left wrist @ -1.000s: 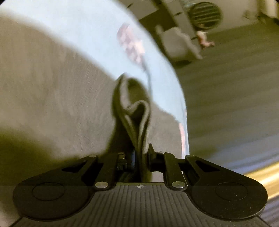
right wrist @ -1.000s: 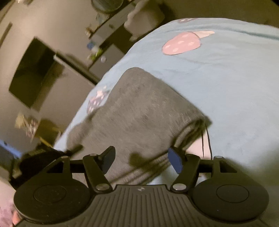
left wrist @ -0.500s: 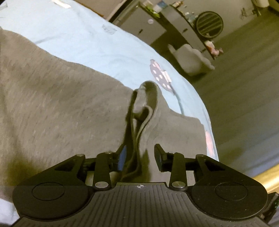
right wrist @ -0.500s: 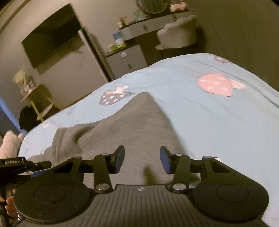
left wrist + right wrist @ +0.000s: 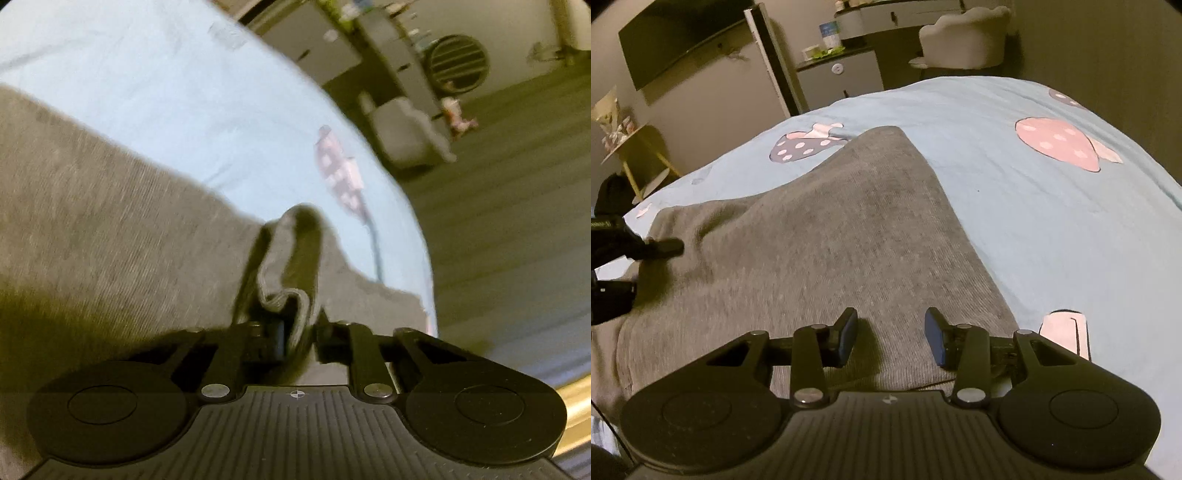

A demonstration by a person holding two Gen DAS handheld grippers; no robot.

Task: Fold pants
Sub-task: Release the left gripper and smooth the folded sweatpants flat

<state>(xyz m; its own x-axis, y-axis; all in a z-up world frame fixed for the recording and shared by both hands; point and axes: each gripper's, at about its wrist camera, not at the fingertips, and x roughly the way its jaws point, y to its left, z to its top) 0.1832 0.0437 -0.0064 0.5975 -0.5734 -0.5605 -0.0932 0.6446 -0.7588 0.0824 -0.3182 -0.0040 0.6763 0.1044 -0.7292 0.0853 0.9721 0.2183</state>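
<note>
Grey pants [image 5: 831, 240] lie spread on a light blue bed sheet [image 5: 1015, 221] printed with strawberries. In the left wrist view a bunched fold of the pants [image 5: 291, 258] rises between the pads of my left gripper [image 5: 300, 341], whose jaws are closing and pinch the fabric. The picture there is motion-blurred. The left gripper [image 5: 665, 245] also shows at the left edge of the right wrist view, at the pants' far-left edge. My right gripper [image 5: 891, 339] hovers over the near part of the pants, its jaws closing slowly with nothing between the pads.
The bed's edge curves off on the right of the left wrist view, with dark floor [image 5: 498, 240] beyond. Past the bed stand a white chair [image 5: 964, 40], a low cabinet [image 5: 842, 77], a wall screen [image 5: 679, 40] and a yellow side table [image 5: 639, 147].
My left jaws opened for a moment and have closed again on the pants' fold while the hand shifted sideways. My right gripper rolled level, its jaws narrowed, and it moved over the pants.
</note>
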